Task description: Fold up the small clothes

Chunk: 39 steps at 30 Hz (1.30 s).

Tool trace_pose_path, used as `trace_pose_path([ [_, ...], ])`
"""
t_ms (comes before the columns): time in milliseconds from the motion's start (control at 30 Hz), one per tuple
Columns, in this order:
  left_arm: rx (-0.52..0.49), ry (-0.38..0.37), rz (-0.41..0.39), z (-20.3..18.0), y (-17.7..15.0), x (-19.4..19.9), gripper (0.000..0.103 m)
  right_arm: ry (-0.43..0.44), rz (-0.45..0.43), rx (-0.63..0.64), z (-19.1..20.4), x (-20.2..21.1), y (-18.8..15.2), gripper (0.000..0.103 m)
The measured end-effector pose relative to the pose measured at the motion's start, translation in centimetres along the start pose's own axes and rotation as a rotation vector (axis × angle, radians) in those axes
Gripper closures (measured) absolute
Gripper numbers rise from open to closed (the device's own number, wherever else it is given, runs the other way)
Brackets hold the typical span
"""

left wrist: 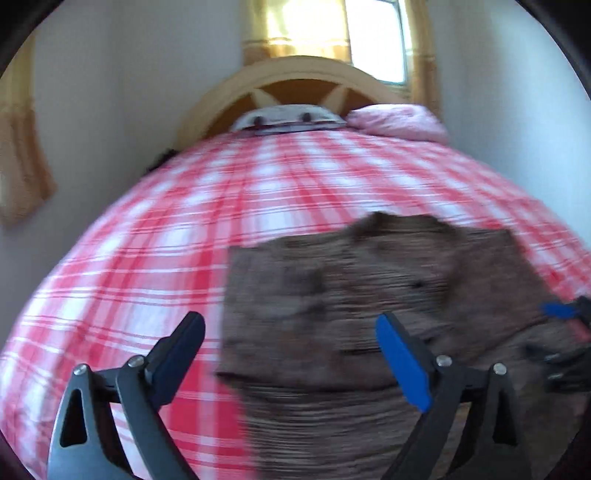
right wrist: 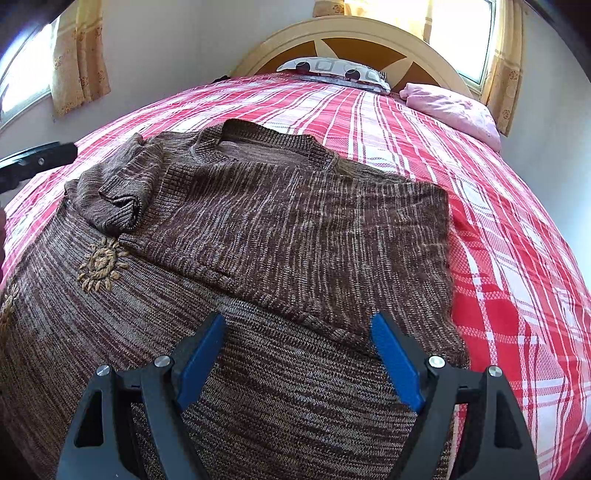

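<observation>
Red plaid bedspread, brown sweater, wooden headboard, curtained window

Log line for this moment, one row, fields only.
phase: mid-fold | sweater: on bed, sleeves folded in | left gripper: open, empty | right gripper: open, empty, over hem

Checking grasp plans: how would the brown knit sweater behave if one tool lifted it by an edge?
The sweater would likely droop and unfold, since its sleeve already lies crumpled. The thick ribbed knit probably grips well and is fairly heavy for cloth.
</observation>
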<state>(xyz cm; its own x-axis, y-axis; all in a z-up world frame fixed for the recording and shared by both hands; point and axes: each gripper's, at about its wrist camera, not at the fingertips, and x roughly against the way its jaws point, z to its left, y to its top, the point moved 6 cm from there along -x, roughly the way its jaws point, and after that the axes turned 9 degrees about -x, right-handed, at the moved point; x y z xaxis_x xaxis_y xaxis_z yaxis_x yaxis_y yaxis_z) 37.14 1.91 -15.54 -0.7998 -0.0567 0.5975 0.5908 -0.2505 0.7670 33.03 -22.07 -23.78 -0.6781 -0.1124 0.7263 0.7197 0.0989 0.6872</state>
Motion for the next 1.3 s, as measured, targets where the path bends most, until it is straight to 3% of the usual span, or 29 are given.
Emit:
trace_pose_path([
  [100,0.013,0.08,0.121,2.8,-2.0,-2.8,0.007,0.002,0.015,-0.001,0.2,0.6,0.4,0.021],
  [200,0.078,0.059,0.228,4.2,-4.2,-5.0,0.007,-0.009,-0.002,-0.022,1.1,3.0,2.1,0.021],
  [300,0.093,0.017,0.235,4.0,-4.2,-5.3,0.007,0.056,-0.068,0.013,4.4,5.9,5.0,0.021],
  [367,0.072,-0.002,0.233,3.3,-4.5,-5.4,0.002,0.054,-0.073,0.075,7.2,5.8,6.2,0.021],
  [533,0.065,0.014,0.218,2.8,-4.7,-5.0,0.0,0.056,-0.013,0.236,14.6,1.2,7.3,0.022],
  [600,0.089,-0.006,0.221,3.1,-5.0,-5.0,0.0,0.058,0.011,0.276,16.9,-1.0,7.4,0.039],
  [767,0.146,-0.062,0.239,3.9,-5.0,-6.1,0.0,0.048,0.096,0.336,19.5,-5.5,6.8,0.04],
  [833,0.154,-0.073,0.24,4.0,-5.1,-6.0,0.0,0.047,0.079,0.338,19.5,-5.9,7.1,0.041],
  [867,0.157,-0.075,0.24,4.1,-5.1,-6.1,0.0,0.047,0.083,0.32,19.3,-6.1,7.5,0.061],
  [900,0.158,-0.078,0.24,4.1,-5.1,-6.1,0.0,0.066,0.099,0.277,18.8,-6.3,7.9,0.088],
  [1167,0.16,-0.084,0.238,4.1,-5.2,-6.1,0.0,0.043,0.002,0.062,12.7,-4.5,12.0,0.09],
  [1300,0.159,-0.082,0.236,4.1,-5.2,-6.1,0.0,0.07,0.038,-0.07,9.0,-5.5,12.6,0.09],
])
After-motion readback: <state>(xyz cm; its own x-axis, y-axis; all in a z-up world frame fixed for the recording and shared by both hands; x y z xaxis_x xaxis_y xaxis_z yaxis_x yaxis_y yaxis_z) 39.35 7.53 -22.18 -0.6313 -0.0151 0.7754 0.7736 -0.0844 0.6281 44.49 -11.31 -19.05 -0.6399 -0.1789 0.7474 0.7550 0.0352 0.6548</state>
